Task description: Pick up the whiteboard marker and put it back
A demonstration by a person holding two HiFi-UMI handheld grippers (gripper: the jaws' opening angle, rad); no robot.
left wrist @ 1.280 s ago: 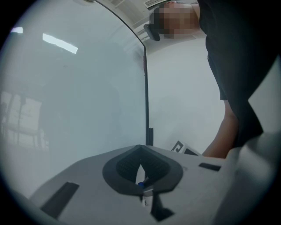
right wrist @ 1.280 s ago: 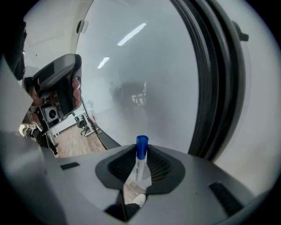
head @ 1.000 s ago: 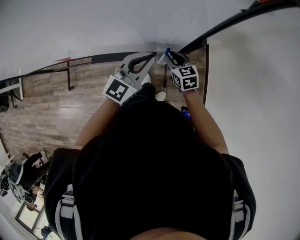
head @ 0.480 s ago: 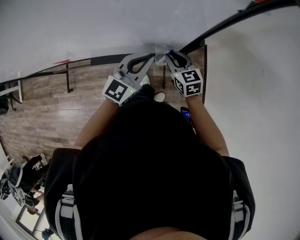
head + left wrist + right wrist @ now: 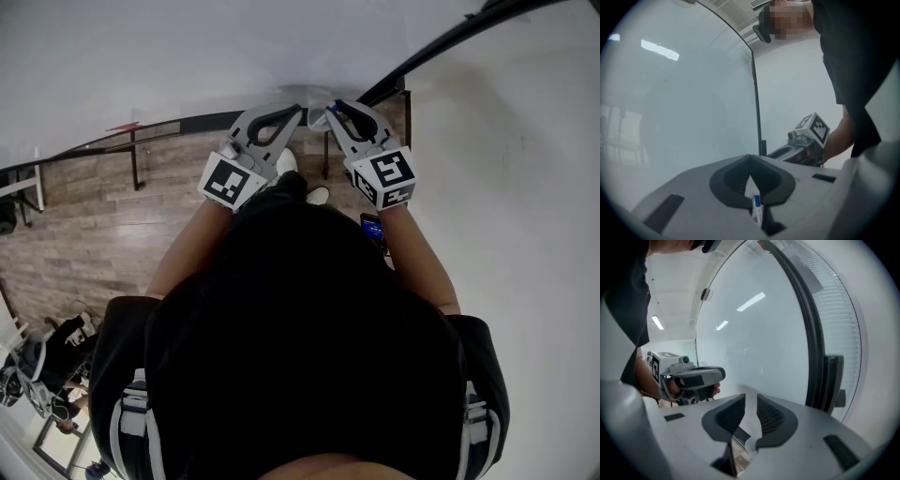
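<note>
Gripping the whiteboard marker [image 5: 757,208], lower centre of its view, the left gripper [image 5: 750,161] has fingers clamped; right gripper [image 5: 750,399] fingers stand apart, empty. Pickup looks done; putting back remains.

Only a short white-and-blue stretch of the whiteboard marker [image 5: 758,209] shows below the pressed-together jaws of the left hand-held gripper [image 5: 750,161], its remainder hidden between them, while in the head view the person's dark top [image 5: 300,347] covers much of the floor [image 5: 94,234].
</note>
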